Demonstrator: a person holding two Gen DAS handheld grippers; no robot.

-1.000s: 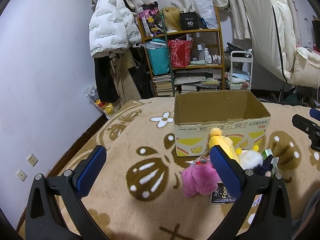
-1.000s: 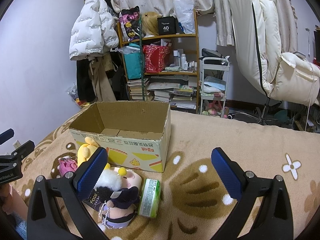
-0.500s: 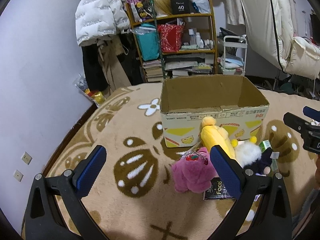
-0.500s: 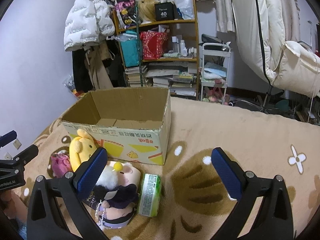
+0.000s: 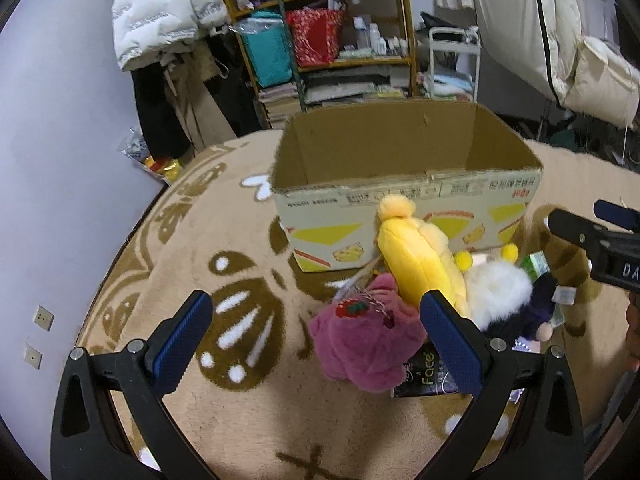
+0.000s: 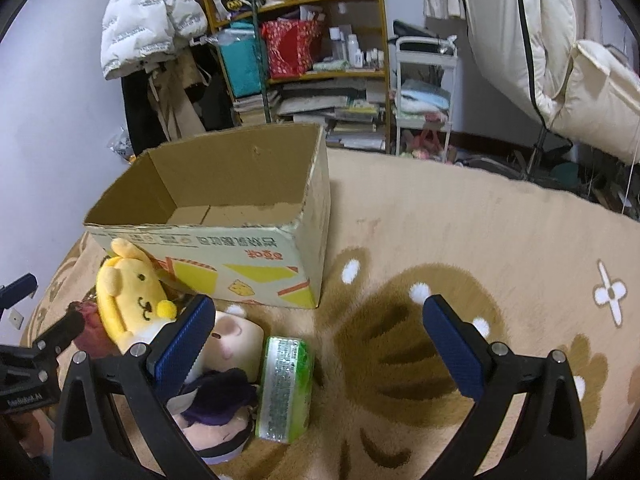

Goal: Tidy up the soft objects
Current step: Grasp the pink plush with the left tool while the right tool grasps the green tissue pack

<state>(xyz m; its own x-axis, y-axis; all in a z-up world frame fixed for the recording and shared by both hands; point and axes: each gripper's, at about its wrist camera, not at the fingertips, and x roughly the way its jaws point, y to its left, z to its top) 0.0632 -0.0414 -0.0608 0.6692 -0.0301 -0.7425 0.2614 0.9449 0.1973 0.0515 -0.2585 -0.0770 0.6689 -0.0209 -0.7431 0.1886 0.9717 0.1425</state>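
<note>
An open cardboard box [image 5: 404, 196] stands on the tan rug; it also shows in the right wrist view [image 6: 224, 236], and its inside looks empty. In front of it lie a yellow plush dog [image 5: 416, 260] [image 6: 132, 292], a pink plush [image 5: 364, 344], a white-and-purple doll [image 5: 504, 300] [image 6: 224, 368] and a green tissue pack [image 6: 286, 388]. My left gripper [image 5: 316, 340] is open above the pink plush. My right gripper [image 6: 320, 344] is open above the tissue pack, its left finger over the doll.
A black packet [image 5: 424, 376] lies under the plush toys. The patterned rug [image 6: 460, 240] spreads to the right. A cluttered shelf [image 5: 332, 40], hanging coats [image 5: 160, 12] and a white cart [image 6: 424, 92] stand along the back wall.
Both grippers have moved forward and tilted down toward the toy pile; the toys and box look bigger. Both stay open and nothing has been taken hold of.
</note>
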